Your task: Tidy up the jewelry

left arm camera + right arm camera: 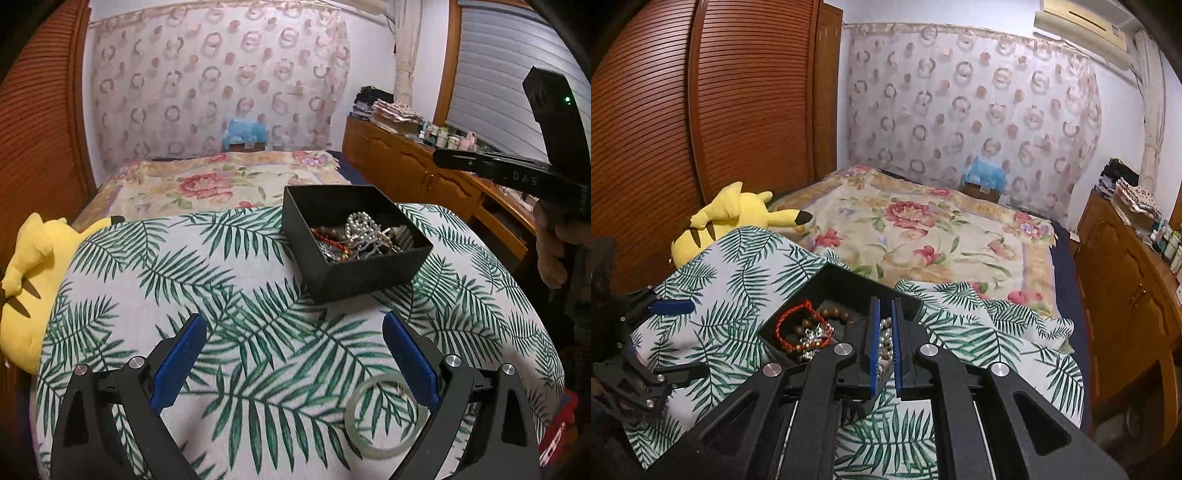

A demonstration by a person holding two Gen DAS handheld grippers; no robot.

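Observation:
A black open box (369, 273) sits on a palm-leaf cloth (229, 280) and holds a pearl strand (360, 225), a red cord bracelet (798, 325), brown beads (834, 315) and sparkly pieces. A pale green bangle (384, 417) lies flat on the cloth, just inside the right finger of my left gripper (295, 332). That gripper is open and empty, short of the box. My right gripper (884, 301) hovers over the box (798, 306), its blue pads nearly together. Pearls (885, 339) show through the slit, and nothing hangs from it. In the left wrist view it (437, 157) juts in at the upper right.
A yellow plush toy (29, 266) lies at the cloth's left edge. Beyond is a bed with a floral cover (916, 229). A wooden cabinet (402, 166) with bottles and folded cloth runs along the right. A slatted wooden wardrobe (701, 110) stands on the left.

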